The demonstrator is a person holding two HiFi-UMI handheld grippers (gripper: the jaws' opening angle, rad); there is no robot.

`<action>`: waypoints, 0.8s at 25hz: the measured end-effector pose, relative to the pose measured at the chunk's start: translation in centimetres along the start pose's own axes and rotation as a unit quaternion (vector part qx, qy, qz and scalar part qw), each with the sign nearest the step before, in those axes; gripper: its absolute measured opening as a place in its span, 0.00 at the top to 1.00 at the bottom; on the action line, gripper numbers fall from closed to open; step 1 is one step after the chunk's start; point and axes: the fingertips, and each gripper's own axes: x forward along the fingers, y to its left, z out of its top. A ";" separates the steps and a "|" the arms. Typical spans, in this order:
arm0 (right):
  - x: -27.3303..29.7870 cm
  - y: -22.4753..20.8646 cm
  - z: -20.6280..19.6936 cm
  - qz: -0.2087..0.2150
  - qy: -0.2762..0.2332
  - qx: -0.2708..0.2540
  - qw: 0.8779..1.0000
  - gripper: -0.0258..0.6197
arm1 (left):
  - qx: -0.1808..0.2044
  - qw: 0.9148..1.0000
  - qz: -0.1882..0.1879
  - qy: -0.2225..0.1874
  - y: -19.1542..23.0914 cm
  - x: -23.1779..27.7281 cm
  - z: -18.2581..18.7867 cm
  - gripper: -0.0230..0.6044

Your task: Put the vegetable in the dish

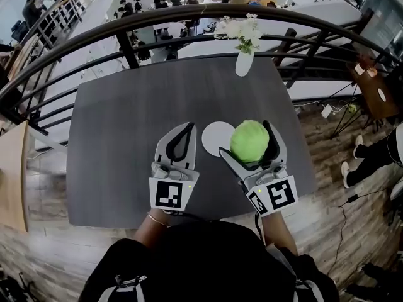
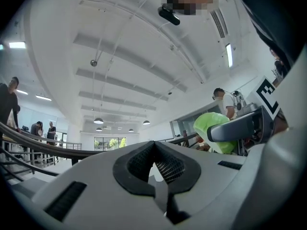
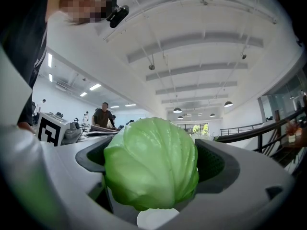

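The vegetable is a round head of cabbage (image 3: 151, 164), pale green, its smooth leaves wrapped tight with faint veins running over them. It sits between the jaws of the right tool (image 1: 245, 138), which are spread wide around it and press on it from both sides, so it fills most of the gap. In the head view it hangs above the dark grey table (image 1: 126, 137), just right of the dish (image 1: 214, 137), and covers that dish's right edge. The right gripper view shows a sliver of the dish directly below the cabbage. Whether the cabbage touches the dish cannot be told.

The dish is a plain white round plate lying flat between the two tools. The left tool (image 1: 187, 128) rests just left of it with its jaws drawn together at the tips, nothing between them.

Each tool carries a marker cube (image 1: 169, 194) with a black and white square pattern; no words can be read on them.

At the far edge of the table stands a white vase (image 1: 243, 64) of white flowers (image 1: 242, 29), well apart from the dish. A black curved railing (image 1: 189, 14) runs behind the table, and beyond it, lower down, people (image 1: 160, 2) sit at tables
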 end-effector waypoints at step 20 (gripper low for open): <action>2.2 -2.2 -5.2 -0.006 0.051 0.013 0.999 0.16 | -0.008 0.999 0.027 0.020 1.1 1.6 -3.8 0.96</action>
